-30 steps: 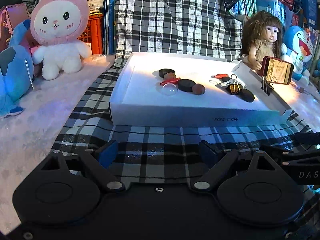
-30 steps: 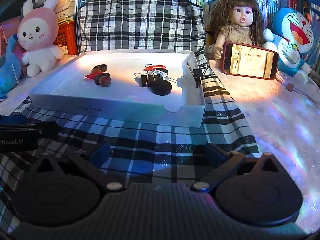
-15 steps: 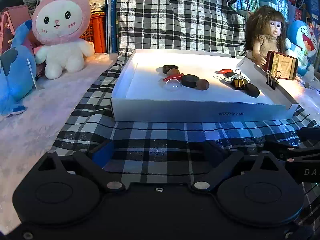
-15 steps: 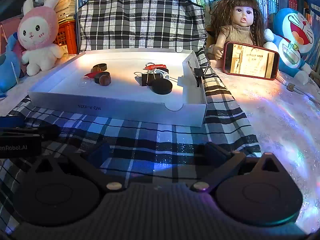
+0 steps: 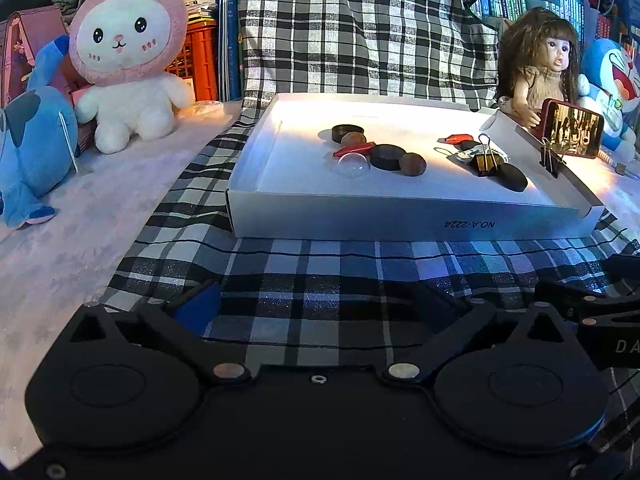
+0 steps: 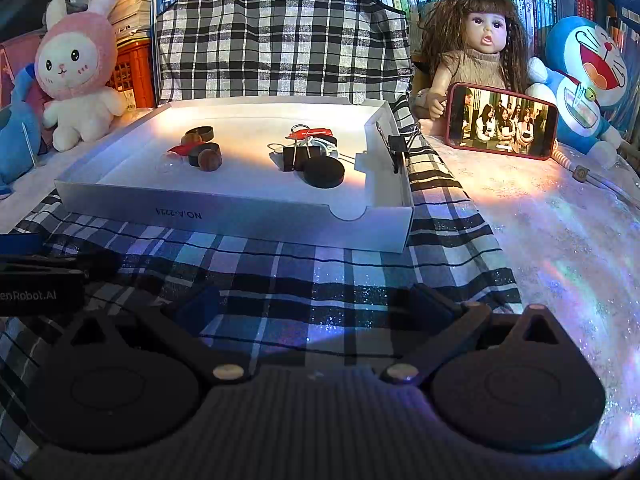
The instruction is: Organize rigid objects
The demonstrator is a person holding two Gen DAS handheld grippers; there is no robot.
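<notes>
- The white tray (image 5: pixel 400 220) sits on the plaid cloth (image 5: pixel 320 280), well apart from both grippers; approach over its low front wall.
- Left gripper (image 5: pixel 316 300) and right gripper (image 6: pixel 316 304) are both released, grasping nothing.
- 2 clusters lie inside: black discs (image 6: pixel 324 173), a binder clip (image 6: pixel 298 156), possibly nuts. Open floor between them gives room.

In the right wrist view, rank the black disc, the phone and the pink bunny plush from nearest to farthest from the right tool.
1. Black disc, in the white box, centre.
2. Phone, propped by the doll, right.
3. Pink bunny plush, far back left.
</notes>
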